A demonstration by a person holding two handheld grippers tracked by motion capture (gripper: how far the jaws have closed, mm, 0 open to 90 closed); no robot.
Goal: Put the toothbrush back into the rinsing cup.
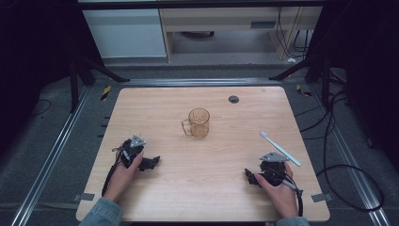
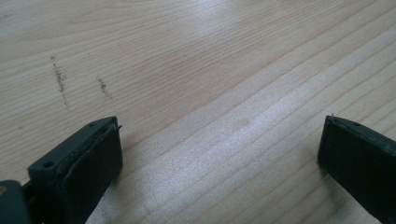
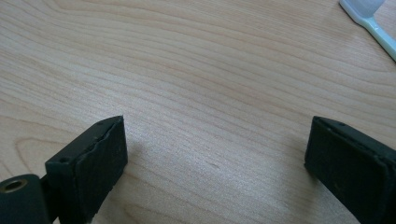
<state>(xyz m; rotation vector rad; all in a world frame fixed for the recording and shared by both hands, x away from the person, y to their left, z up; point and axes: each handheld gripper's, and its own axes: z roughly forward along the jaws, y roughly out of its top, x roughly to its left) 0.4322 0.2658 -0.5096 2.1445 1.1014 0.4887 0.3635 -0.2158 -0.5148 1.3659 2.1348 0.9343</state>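
An amber see-through mug (image 1: 199, 123) stands upright near the middle of the wooden table (image 1: 197, 188), its handle to the left. A pale toothbrush (image 1: 281, 149) lies flat at the right, and its head end (image 3: 369, 21) shows in the top right corner of the right gripper view. My left gripper (image 1: 153, 162) rests low on the table at the front left, held by a hand. Its jaws (image 2: 219, 135) stand wide apart over bare wood. At the front right, my right gripper (image 1: 249, 176) also sits low and open (image 3: 215, 140), with nothing between its jaws, just in front of the toothbrush.
A dark round grommet (image 1: 234, 99) sits in the tabletop near the far edge. Black stands and cables (image 1: 329, 141) lie on the floor to the right, and a metal rail (image 1: 51, 155) runs along the left. Bare wood lies between the two grippers.
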